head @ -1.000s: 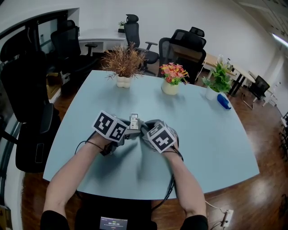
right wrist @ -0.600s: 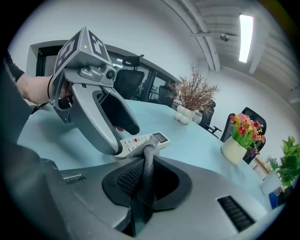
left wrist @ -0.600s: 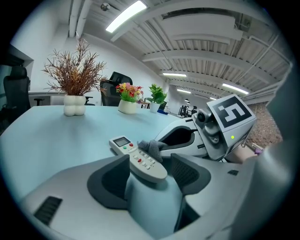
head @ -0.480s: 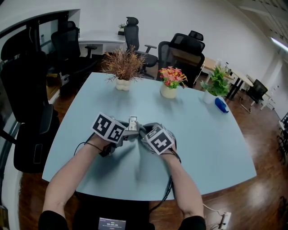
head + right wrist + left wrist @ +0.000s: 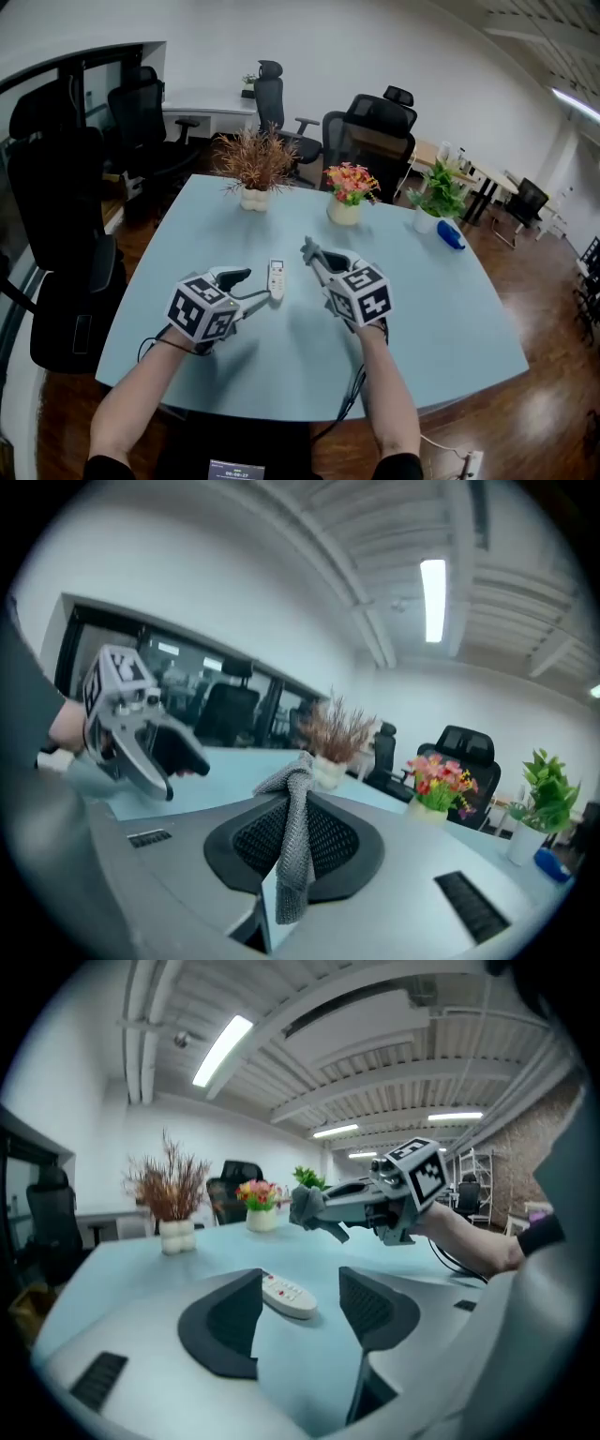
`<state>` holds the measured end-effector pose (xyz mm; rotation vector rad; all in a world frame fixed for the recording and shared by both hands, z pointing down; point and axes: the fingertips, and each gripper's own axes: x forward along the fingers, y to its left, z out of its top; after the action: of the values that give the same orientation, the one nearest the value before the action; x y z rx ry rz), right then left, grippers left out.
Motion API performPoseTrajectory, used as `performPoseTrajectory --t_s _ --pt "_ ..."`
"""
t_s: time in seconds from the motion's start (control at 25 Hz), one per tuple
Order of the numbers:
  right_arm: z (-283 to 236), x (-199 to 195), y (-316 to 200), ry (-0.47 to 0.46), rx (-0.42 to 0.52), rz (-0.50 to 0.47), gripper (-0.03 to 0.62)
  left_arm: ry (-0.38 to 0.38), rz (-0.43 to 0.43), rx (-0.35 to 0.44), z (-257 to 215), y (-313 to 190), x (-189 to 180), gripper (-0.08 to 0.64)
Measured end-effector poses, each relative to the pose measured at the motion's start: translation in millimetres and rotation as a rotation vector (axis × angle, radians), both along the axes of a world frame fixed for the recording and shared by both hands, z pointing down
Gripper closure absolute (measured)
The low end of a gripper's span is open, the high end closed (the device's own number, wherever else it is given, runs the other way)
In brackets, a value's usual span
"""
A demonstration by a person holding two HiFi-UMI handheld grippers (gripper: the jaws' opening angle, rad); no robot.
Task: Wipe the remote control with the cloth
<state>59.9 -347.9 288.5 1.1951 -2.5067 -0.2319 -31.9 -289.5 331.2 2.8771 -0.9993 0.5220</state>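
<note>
Where the right gripper (image 5: 296, 803) is concerned, its jaws are pressed together on a grey knitted cloth (image 5: 298, 864). The cloth hangs in a fold below the pads and sticks up above them. This gripper is held above the desk, clear of the surface.

The left gripper (image 5: 251, 287) has its jaws spread. They have just been closing a little, and the pads press on nothing. Seen along those jaws, the small white remote control (image 5: 286, 1297) with red buttons lies flat on the pale blue desk (image 5: 450, 309) in the gap between them. Its far end passes behind the left jaw's tip, and its near end is apart from the right jaw.

The remote's long axis runs from the person's side toward the far edge. There a dried brown plant in a white pot (image 5: 255, 164) and a pot of pink and orange flowers (image 5: 350, 187) stand. Print on the remote is too small to read. Each gripper's cube (image 5: 202, 314) bears black-and-white square markers.
</note>
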Motion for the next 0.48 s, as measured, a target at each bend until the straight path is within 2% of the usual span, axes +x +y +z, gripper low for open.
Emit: performPoseTrajectory --t_s 0.04,0.12,0.2,0.24,0.32,0.48 --pt "-26.6 2.3 18.4 -0.108 0.034 -0.035 0.568 -0.003 0.010 0.084 -12.0 15.3 -6.2 0.288" --pt "-69.8 8.9 64.8 -0.307 0.085 -0.106 0.566 -0.010 0.040 0.228 -31.2 47.0 -18.3 0.353" --pt "-91.6 20.8 112.3 -0.467 0.116 -0.143 0.568 0.011 0.069 0.297 -41.5 76.5 -26.6 0.449" --pt "-95.2 27.8 133.8 -0.530 0.124 -0.147 0.568 0.031 0.080 0.319 -45.3 89.6 -28.3 0.465" --pt "-94.3 41.1 171.1 -0.607 0.132 -0.134 0.568 0.054 0.104 0.372 -52.1 115.4 -26.7 0.468" --pt "-91.8 61.6 226.7 -0.645 0.187 -0.066 0.568 0.057 0.168 0.472 -63.7 168.1 -16.6 0.489"
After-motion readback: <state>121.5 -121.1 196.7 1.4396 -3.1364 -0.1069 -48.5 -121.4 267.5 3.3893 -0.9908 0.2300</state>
